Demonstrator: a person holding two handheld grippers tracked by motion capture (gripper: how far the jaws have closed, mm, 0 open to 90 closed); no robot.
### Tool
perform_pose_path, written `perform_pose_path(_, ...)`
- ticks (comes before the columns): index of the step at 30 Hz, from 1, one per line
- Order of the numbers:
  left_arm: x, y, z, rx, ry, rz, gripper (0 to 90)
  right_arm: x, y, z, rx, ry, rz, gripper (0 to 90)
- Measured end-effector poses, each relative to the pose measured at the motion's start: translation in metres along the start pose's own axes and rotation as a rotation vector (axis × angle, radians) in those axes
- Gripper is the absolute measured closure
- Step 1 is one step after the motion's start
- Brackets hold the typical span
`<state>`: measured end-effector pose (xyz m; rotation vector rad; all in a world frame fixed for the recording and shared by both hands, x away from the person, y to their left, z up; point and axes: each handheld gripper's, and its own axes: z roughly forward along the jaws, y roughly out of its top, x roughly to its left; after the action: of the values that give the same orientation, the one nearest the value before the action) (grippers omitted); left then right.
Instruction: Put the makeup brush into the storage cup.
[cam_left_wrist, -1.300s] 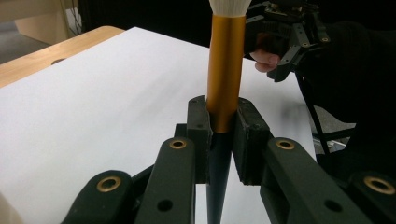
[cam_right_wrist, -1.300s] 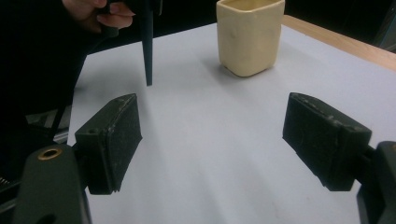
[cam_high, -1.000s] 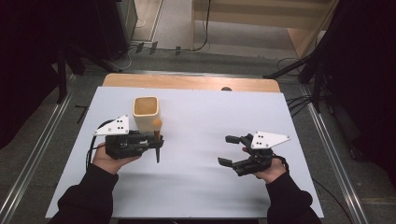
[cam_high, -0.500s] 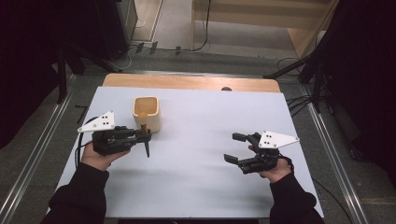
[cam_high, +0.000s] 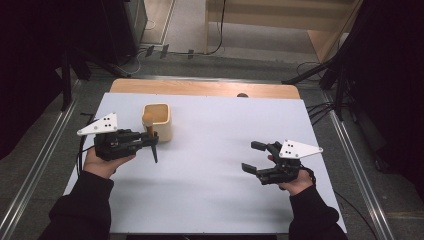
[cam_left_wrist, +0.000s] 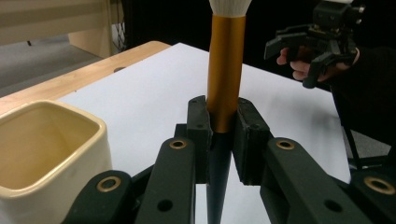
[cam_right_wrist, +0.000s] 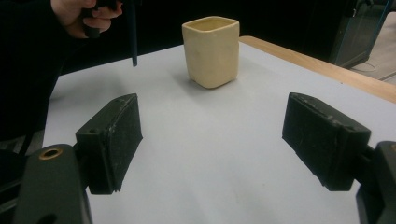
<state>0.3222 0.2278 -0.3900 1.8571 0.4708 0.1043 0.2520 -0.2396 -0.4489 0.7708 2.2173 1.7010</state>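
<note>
The left gripper (cam_high: 150, 142) is squeezed shut on a makeup brush (cam_left_wrist: 225, 65). Its two black pads press on the brush from both sides, right where the gold part meets the dark handle. The brush stands nearly straight up in the grip. Its white bristles are at the top, above the jaws, and its thin dark handle points down below them, with the tip just above the white table (cam_high: 210, 170).

Just past that gripper's tips, touching or almost touching them as seen from above, stands a cream square cup (cam_high: 159, 120). In the left gripper view the cup sits low and to the left of the jaws. You can look into its open top there, and the part of the inside you can see has nothing in it. The brush is outside the cup, beside its near wall.

The right gripper (cam_high: 255, 156) is well apart from the left one, across the table. Its jaws stand wide open with nothing between them, just bare table. From its own view the cup is straight ahead, farther off, and the brush handle hangs to the left of the cup.
</note>
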Motion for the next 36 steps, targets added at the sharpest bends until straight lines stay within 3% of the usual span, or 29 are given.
perform_pose_path(6, 0.002, 0.013, 0.001, 0.021, 0.003, 0.029, 79.2, -0.001, 0.000, 0.000, -0.003, 0.000, 0.001, 21.0)
perform_pose_path(17, 0.017, 0.028, 0.004, 0.015, -0.003, 0.002, 79.2, 0.000, 0.000, -0.001, -0.013, 0.000, 0.001, 21.0)
perform_pose_path(25, 0.027, 0.041, 0.005, 0.019, 0.027, 0.005, 79.3, -0.001, 0.000, -0.002, -0.017, -0.004, 0.008, 21.0)
perform_pose_path(36, 0.040, 0.064, -0.001, -0.017, 0.060, 0.017, 79.3, 0.000, 0.000, -0.001, -0.022, 0.001, 0.009, 21.0)
